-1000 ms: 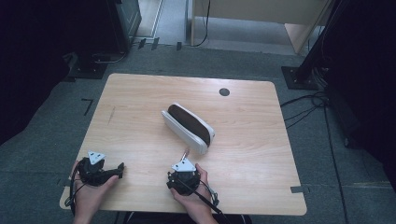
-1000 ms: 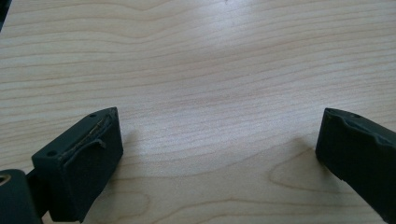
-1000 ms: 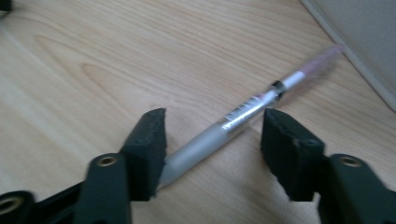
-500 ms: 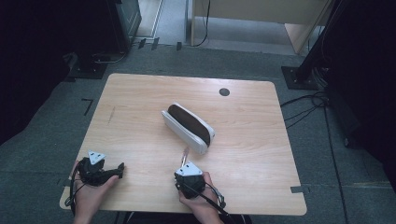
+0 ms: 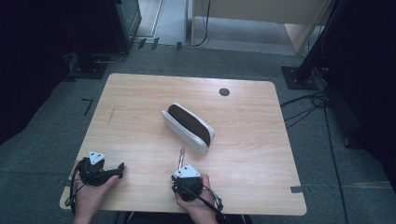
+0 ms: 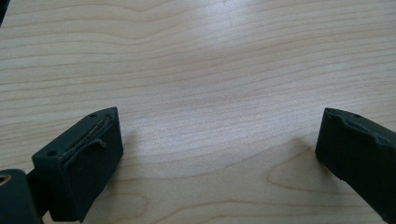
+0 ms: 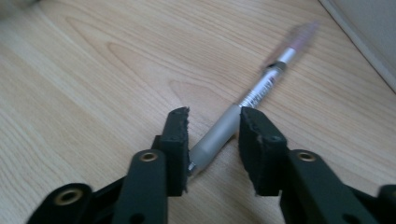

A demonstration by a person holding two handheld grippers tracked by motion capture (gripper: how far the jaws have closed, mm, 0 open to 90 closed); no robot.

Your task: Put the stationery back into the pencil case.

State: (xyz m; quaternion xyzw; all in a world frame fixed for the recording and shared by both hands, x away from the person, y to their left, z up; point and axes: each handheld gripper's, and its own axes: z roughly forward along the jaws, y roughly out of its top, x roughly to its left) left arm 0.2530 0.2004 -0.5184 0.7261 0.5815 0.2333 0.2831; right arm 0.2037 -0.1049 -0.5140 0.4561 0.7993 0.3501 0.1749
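A white pencil case (image 5: pixel 189 123) with a dark brown opening lies slanted at the middle of the wooden table (image 5: pixel 140 102). Its white edge shows at the top right of the right gripper view (image 7: pixel 369 28). My right gripper (image 5: pixel 181 168) sits near the front edge, shut on a silver pen (image 5: pixel 181 156) that points toward the case. In the right gripper view the jaws (image 7: pixel 215 122) hold the pen's (image 7: pixel 266 84) grey grip, and its pink end sticks forward. My left gripper (image 5: pixel 120 170) rests at the front left, open, with bare wood between its jaws (image 6: pixel 219 135).
A small black round grommet (image 5: pixel 224 92) sits near the table's far edge. Dark stands (image 5: pixel 308 70) and cables (image 5: pixel 303 112) are on the floor to the right, and dark equipment (image 5: pixel 116 28) is at the back left.
My right gripper has drawn back toward the front edge, bringing the pen away from the case. The left gripper has stayed in place.
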